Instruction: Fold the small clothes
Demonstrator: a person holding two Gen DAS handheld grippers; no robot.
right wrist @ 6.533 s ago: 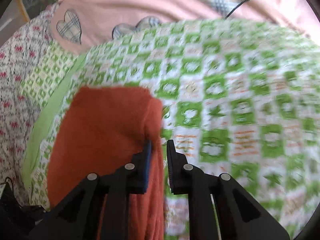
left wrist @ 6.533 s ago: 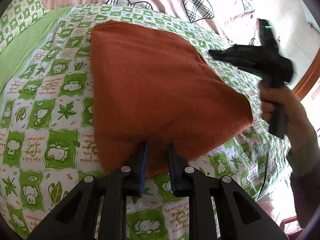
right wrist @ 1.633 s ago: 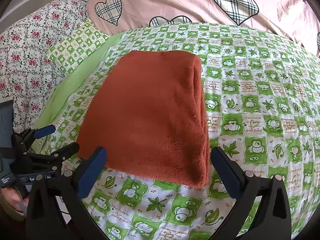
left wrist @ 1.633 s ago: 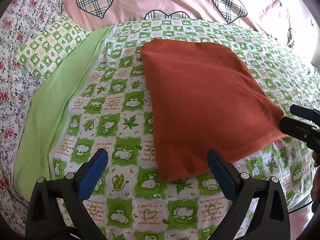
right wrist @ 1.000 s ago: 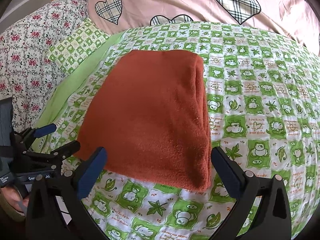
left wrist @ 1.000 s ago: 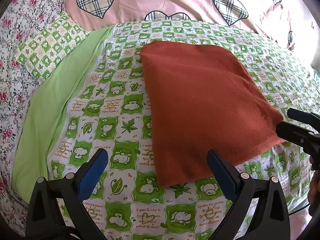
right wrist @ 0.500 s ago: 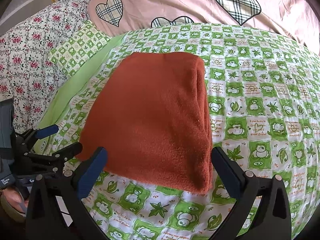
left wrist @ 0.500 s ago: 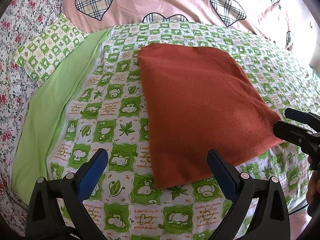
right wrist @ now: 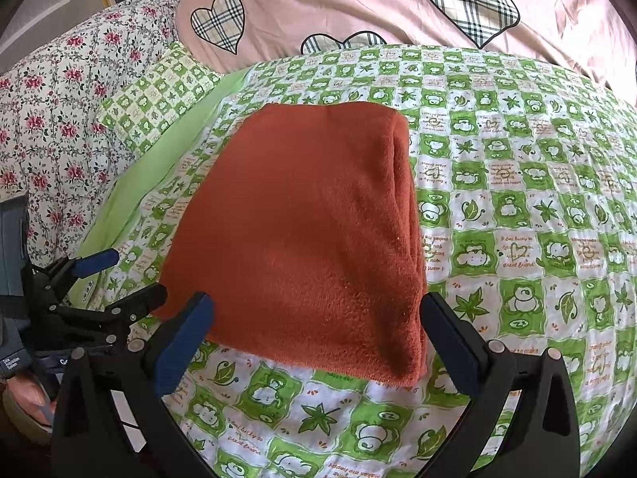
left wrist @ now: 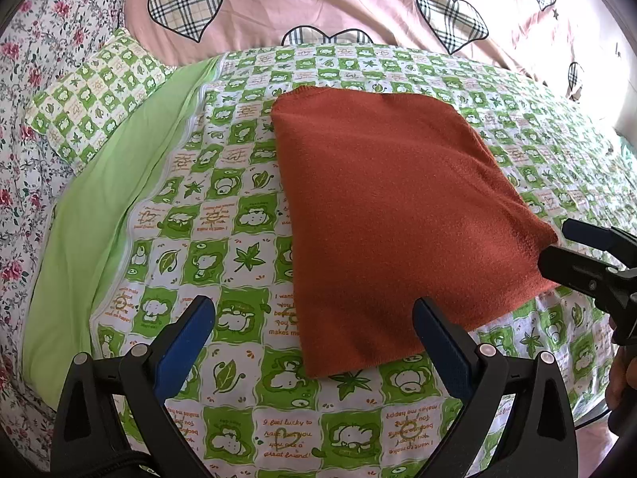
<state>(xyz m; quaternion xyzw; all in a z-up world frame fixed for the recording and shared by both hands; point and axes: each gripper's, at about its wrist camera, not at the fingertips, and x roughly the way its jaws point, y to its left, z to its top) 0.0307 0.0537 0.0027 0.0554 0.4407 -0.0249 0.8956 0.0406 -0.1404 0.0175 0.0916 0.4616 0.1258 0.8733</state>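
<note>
From the left wrist view we first meet the floral sheet [left wrist: 24,127] at the far left, then a small green-checked pillow [left wrist: 95,99] and a plain light-green strip of fabric [left wrist: 99,215] running down the bed. Next comes the green-and-white checked bedspread [left wrist: 223,215] with its leaves and cartoon animals, and behind it a pink quilt [left wrist: 318,4] with plaid hearts.

Our left tool [left wrist: 312,342] hangs over the near part of the bedspread with its blue-padded fingers [left wrist: 185,342] spread wide. It holds nothing and touches nothing; the near left corner of the cloth shows between its fingers.

The folded rust-orange cloth [left wrist: 390,207] lies flat on the bedspread, right of centre in this view, its stacked layers showing along the right side in the right wrist view [right wrist: 402,207].

At the far right edge we see our right tool [left wrist: 573,251], also spread open, its dark fingers just beside the cloth's right-hand corner; we cannot tell whether it touches the fabric.

In the right wrist view the right tool [right wrist: 318,342] gapes wide over the cloth's near edge and grips nothing, while the left tool [right wrist: 119,279] sits open at the cloth's left corner.
</note>
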